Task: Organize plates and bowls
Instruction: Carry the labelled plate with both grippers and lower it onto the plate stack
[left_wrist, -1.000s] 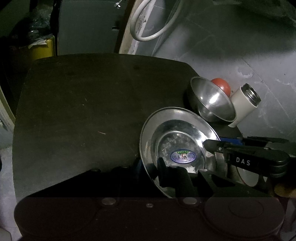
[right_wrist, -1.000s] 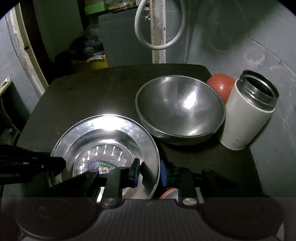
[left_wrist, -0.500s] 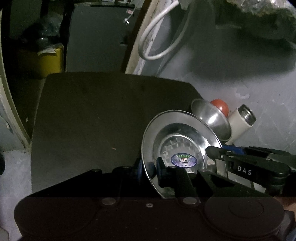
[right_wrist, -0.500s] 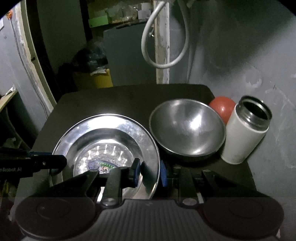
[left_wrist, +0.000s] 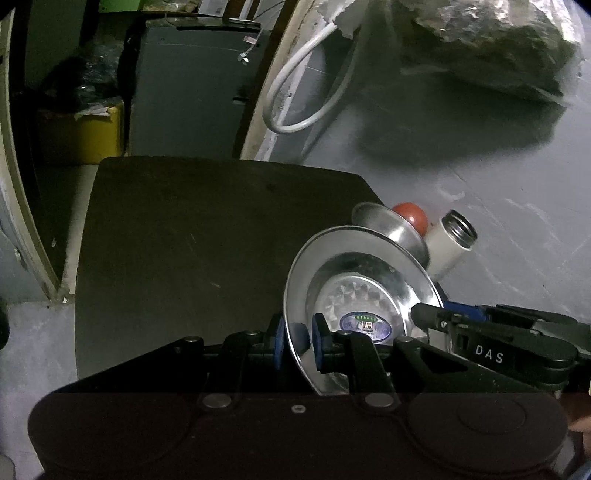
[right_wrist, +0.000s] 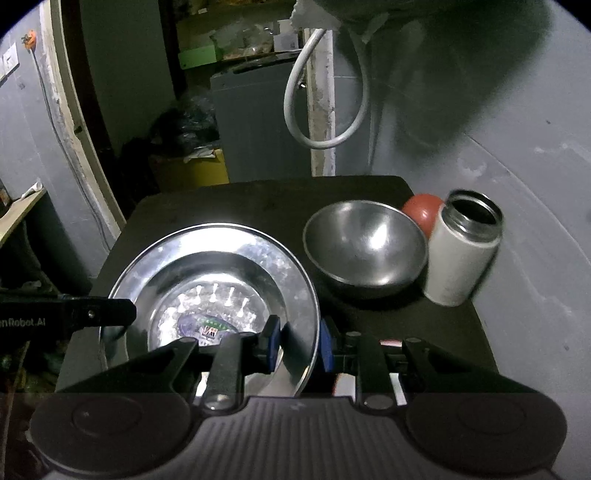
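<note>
Left gripper (left_wrist: 298, 343) pinches the plate's (right_wrist: 207, 280) left rim, lower centre of frame. Right gripper (right_wrist: 298, 345) clamps its right rim. Plate sits tilted between them over the dark table (right_wrist: 258, 199). Further right: bowl (right_wrist: 365, 247), red ball (right_wrist: 421, 212), flask (right_wrist: 465, 251).

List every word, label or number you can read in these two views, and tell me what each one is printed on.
"DAS": white letters on the right gripper, seen from the left wrist view.
"nRobot.AI": cut off at the frame edge, on the left gripper, seen from the right wrist view.
Round sticker in the middle of the steel plate: printed, but too small and blurred to read.
Nothing readable on the steel bowl or the white flask.
</note>
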